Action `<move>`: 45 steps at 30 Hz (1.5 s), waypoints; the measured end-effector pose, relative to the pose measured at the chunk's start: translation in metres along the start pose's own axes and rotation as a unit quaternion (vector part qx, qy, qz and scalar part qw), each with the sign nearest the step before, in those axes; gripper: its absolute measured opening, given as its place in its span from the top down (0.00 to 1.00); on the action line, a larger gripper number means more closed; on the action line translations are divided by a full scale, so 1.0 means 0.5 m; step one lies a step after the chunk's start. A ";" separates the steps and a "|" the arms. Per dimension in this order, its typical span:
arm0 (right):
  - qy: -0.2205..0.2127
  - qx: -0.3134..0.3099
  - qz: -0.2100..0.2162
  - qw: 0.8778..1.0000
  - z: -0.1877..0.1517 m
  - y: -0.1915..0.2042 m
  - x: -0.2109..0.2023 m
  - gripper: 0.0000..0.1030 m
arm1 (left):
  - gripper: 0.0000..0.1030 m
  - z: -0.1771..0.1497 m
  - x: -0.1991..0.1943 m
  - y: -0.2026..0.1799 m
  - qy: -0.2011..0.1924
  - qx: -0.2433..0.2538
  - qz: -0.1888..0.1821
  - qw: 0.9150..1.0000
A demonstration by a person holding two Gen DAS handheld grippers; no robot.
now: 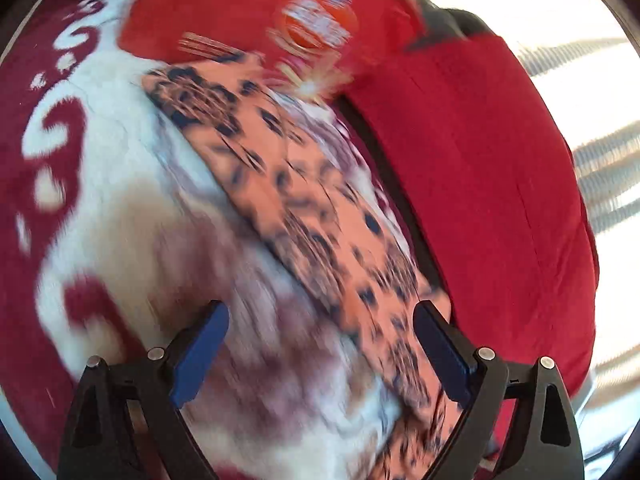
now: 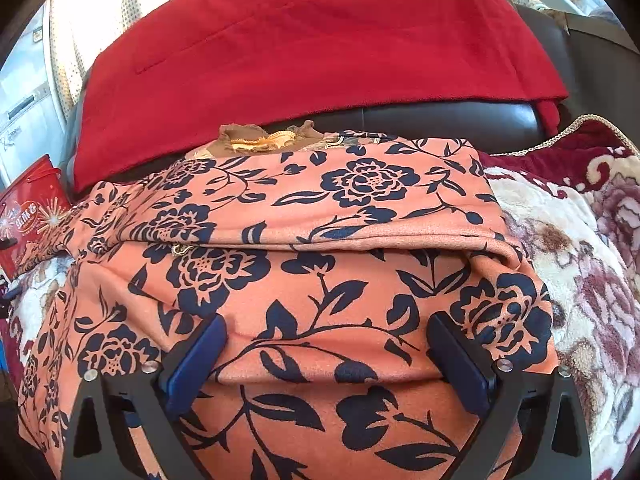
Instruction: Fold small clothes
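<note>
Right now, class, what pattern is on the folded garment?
Navy flowers on orange garment, clearest in the right wrist view.

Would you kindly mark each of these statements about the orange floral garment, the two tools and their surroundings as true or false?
1. The orange garment with navy flowers is folded over on itself. True.
2. The right tool is clamped on the garment. False: its jaws stand open above the cloth.
3. A red fleece blanket lies behind the garment. True.
4. The left tool holds a sock. False: its jaws are open with nothing gripped.
5. The garment rests on a plain green sheet. False: it rests on a plush cream and maroon floral blanket.
6. A red printed bag sits at the left edge of the right wrist view. True.
</note>
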State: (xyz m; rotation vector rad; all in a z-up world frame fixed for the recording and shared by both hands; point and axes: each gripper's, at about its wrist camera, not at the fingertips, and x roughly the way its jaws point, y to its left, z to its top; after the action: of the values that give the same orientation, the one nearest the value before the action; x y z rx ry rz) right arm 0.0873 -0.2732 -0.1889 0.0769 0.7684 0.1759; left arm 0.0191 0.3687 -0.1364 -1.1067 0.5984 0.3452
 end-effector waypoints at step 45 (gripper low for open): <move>-0.028 0.046 0.043 0.998 -0.004 -0.016 -0.018 0.01 | 0.24 -0.462 -0.022 -0.617 0.061 0.487 -0.193 0.849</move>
State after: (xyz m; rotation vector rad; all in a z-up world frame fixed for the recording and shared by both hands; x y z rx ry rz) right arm 0.0805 -0.2828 -0.1853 0.2017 0.7174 0.2194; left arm 0.1136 0.0304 0.0225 -0.2315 0.5385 -0.3749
